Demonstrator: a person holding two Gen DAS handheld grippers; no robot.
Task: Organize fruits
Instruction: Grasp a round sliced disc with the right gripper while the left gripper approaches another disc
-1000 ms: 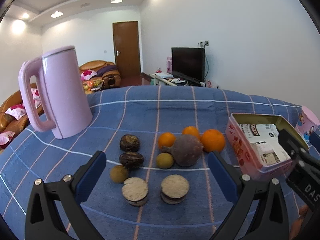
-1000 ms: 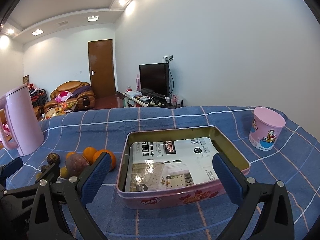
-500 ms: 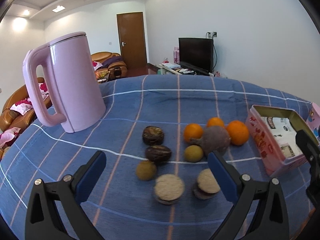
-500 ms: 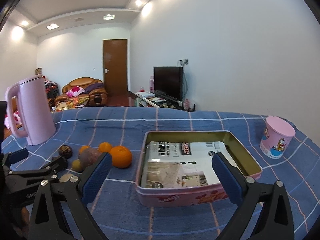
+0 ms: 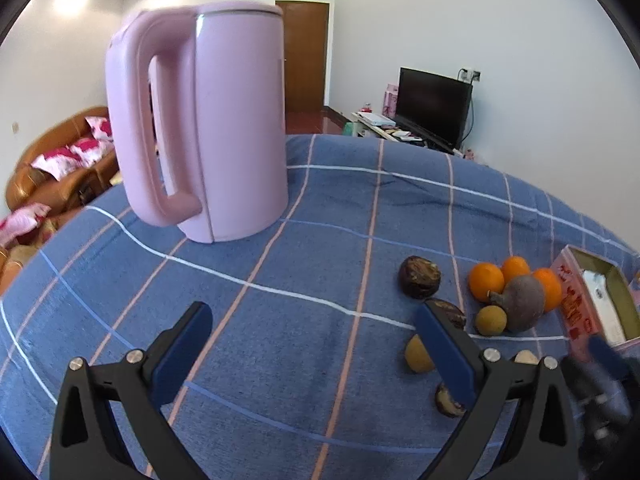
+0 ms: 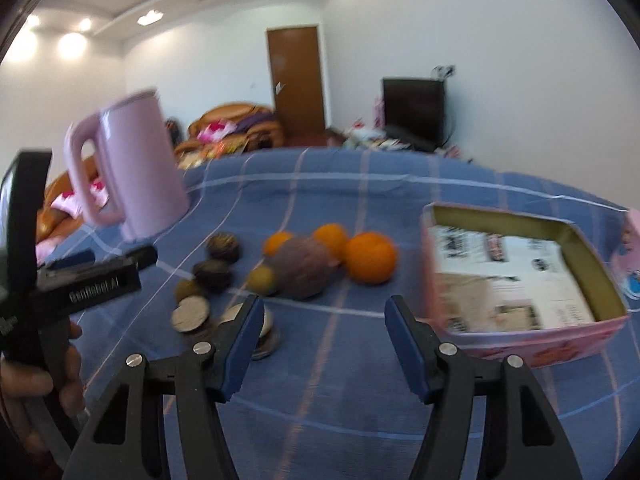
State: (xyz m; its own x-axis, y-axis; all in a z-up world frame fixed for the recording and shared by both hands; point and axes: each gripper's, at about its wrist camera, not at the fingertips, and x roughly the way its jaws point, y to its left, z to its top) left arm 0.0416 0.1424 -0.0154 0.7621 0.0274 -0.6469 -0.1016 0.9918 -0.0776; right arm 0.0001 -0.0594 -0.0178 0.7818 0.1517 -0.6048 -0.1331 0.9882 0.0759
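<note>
Fruits lie in a cluster on the blue checked cloth: three oranges, the largest (image 6: 370, 257) at the right, a purple round fruit (image 6: 305, 268), two dark brown fruits (image 6: 224, 245), small yellow-green ones (image 6: 262, 279) and halved fruits (image 6: 191, 314). The cluster also shows in the left wrist view (image 5: 520, 302). A pink tin box (image 6: 524, 322) lined with paper stands right of them. My right gripper (image 6: 324, 338) is open and empty just in front of the cluster. My left gripper (image 5: 314, 354) is open and empty, left of the fruits; it shows in the right wrist view (image 6: 96, 276).
A tall pink kettle (image 5: 208, 120) stands on the cloth at the back left. A pink cup (image 6: 632, 256) sits behind the tin at the far right edge. A sofa, door and television are beyond the table.
Both grippers have swung to the left. The left one now faces the kettle with the fruits at its right. The right one has moved from the tin towards the fruit cluster.
</note>
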